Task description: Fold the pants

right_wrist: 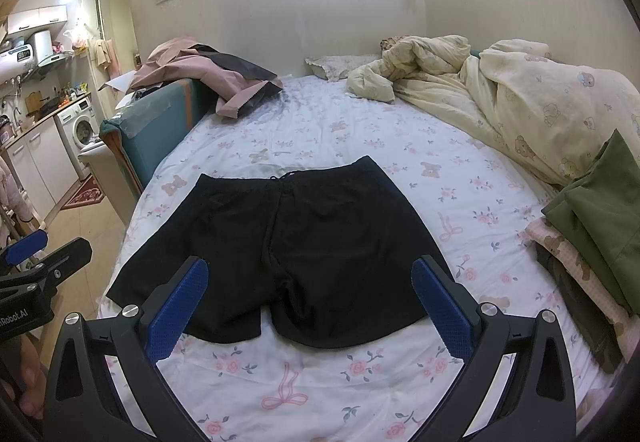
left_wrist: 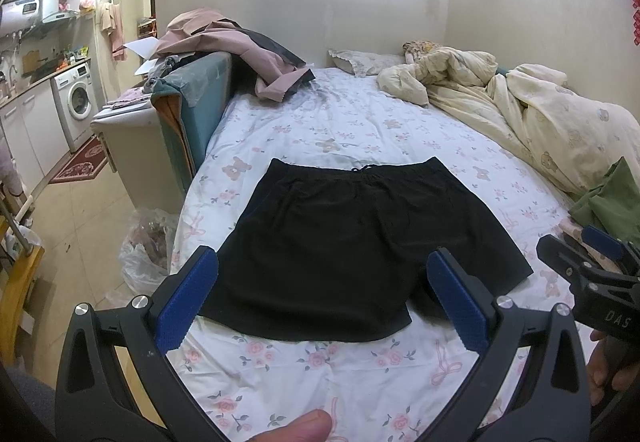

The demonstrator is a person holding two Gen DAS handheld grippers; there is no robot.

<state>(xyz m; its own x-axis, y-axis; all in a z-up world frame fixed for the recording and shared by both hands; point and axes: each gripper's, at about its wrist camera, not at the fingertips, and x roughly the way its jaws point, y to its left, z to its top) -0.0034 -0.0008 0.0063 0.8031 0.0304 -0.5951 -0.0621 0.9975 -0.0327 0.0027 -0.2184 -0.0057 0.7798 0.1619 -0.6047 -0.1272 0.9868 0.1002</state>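
Black shorts [left_wrist: 340, 242] lie spread flat on the floral bed sheet [left_wrist: 360, 121], waistband far, leg hems near. They also show in the right wrist view [right_wrist: 288, 242]. My left gripper [left_wrist: 322, 282] is open and empty, hovering over the near hem of the left leg. My right gripper [right_wrist: 310, 290] is open and empty, hovering over the near hems around the crotch. The right gripper also shows at the right edge of the left wrist view [left_wrist: 588, 266], and the left gripper at the left edge of the right wrist view [right_wrist: 36, 262].
A cream quilt [right_wrist: 520, 101] is bunched along the right side of the bed. A stack of folded clothes, green on top [right_wrist: 596, 217], sits at the right. Pink clothes [left_wrist: 240, 45] drape over a teal board at the left. The bed's left edge drops to the floor with a plastic bag [left_wrist: 148, 254].
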